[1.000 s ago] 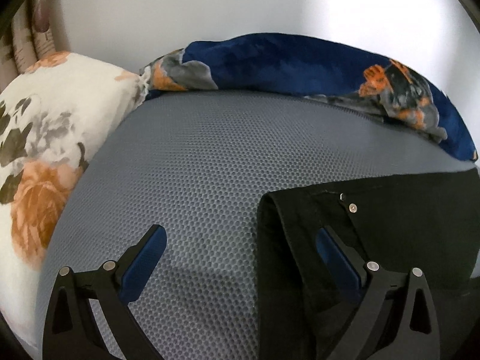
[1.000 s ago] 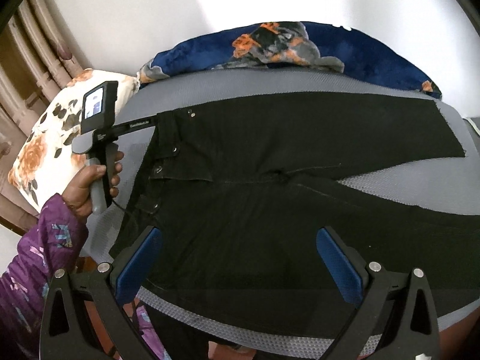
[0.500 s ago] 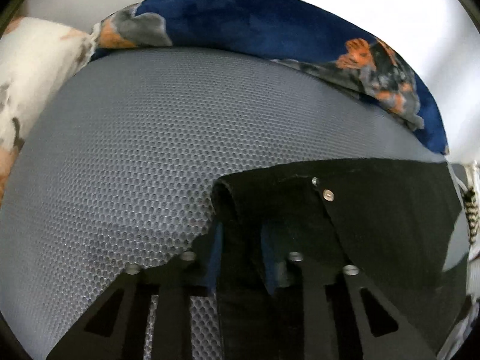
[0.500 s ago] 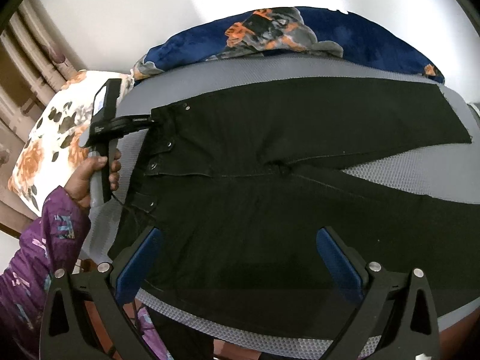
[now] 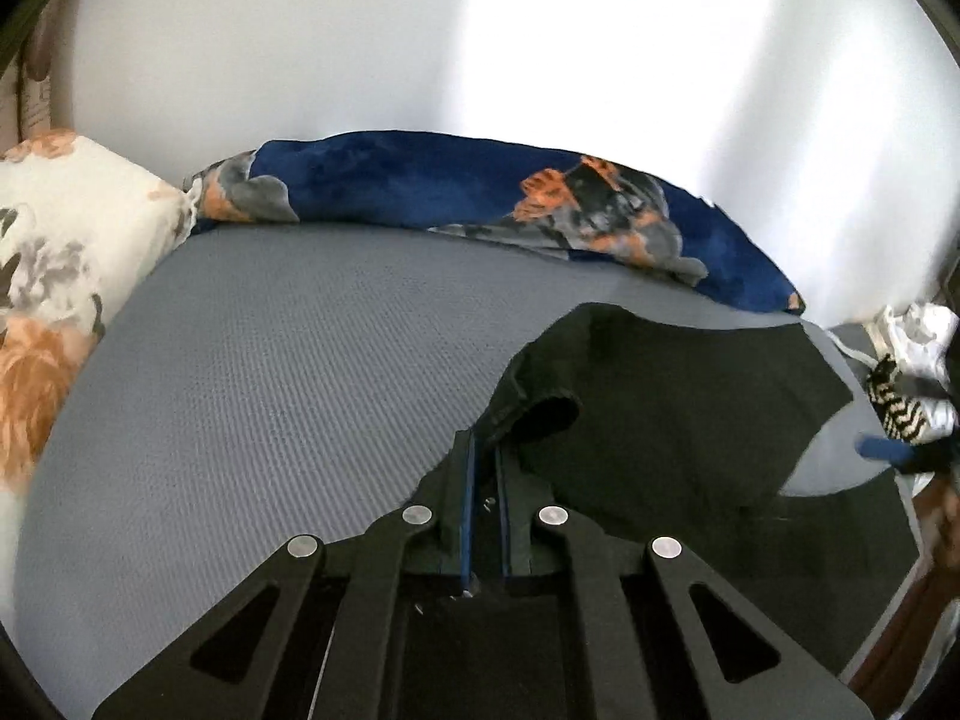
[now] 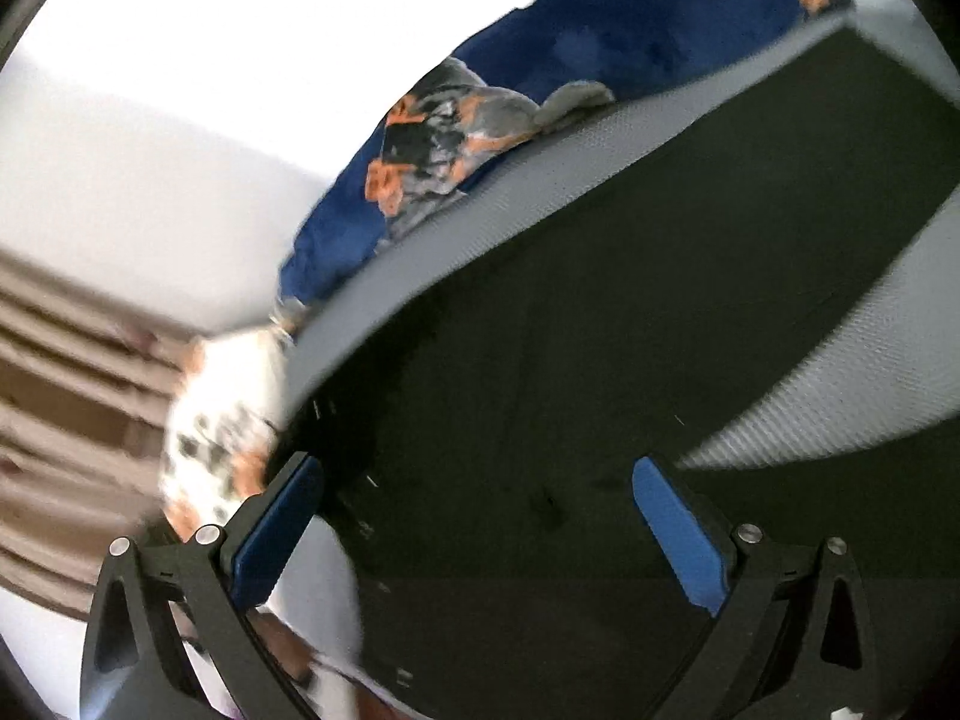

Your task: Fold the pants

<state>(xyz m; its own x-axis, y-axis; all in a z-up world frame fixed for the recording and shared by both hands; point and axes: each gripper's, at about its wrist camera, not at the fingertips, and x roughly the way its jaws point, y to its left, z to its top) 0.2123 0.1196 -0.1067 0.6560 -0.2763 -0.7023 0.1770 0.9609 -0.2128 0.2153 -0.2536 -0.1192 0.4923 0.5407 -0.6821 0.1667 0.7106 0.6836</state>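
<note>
the black pants (image 5: 678, 420) lie spread on a grey mesh mattress (image 5: 288, 372), one waistband corner lifted off the surface and bunched into a fold. the left gripper (image 5: 485, 456) has its blue pads (image 5: 467, 504) drawn together, clamped on that lifted corner. the right gripper (image 6: 480, 480) hangs tilted over the pants (image 6: 600, 360) with its fingers wide apart, nothing between them. a navy floral blanket (image 5: 480, 192) lies along the mattress's far edge by the white wall (image 5: 420, 30), and a white floral pillow (image 5: 54, 276) sits at the left.
</note>
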